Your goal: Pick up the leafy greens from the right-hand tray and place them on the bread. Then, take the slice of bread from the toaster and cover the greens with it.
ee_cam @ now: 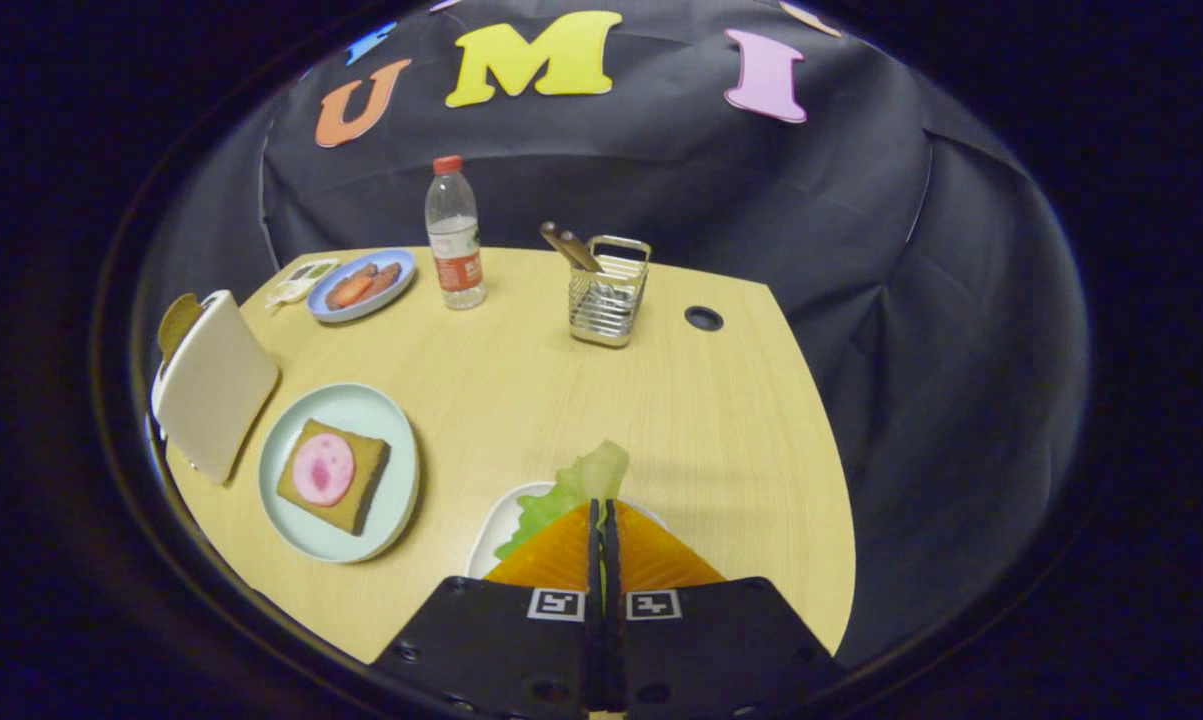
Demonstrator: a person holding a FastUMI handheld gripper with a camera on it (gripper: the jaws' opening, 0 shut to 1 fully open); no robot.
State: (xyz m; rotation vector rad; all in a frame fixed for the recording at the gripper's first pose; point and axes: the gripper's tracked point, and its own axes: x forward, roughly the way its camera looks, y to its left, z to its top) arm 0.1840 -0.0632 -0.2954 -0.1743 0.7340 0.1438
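My gripper (602,510) is shut on the leafy greens (573,487), a pale green lettuce leaf that sticks out ahead of the fingertips and to their left. Under them lies the white tray (493,528), partly hidden by the fingers. To the left, a brown slice of bread (359,487) topped with a round pink slice of meat (322,468) lies on a light blue-green plate (398,432). Further left stands the cream toaster (213,384) with a brown slice of bread (175,318) sticking out of its top.
At the back of the wooden table (701,440) stand a water bottle (455,238) with a red cap and a wire utensil holder (609,292) with a brown handle in it. A blue plate (361,285) with food lies back left. A round cable hole (703,318) is back right.
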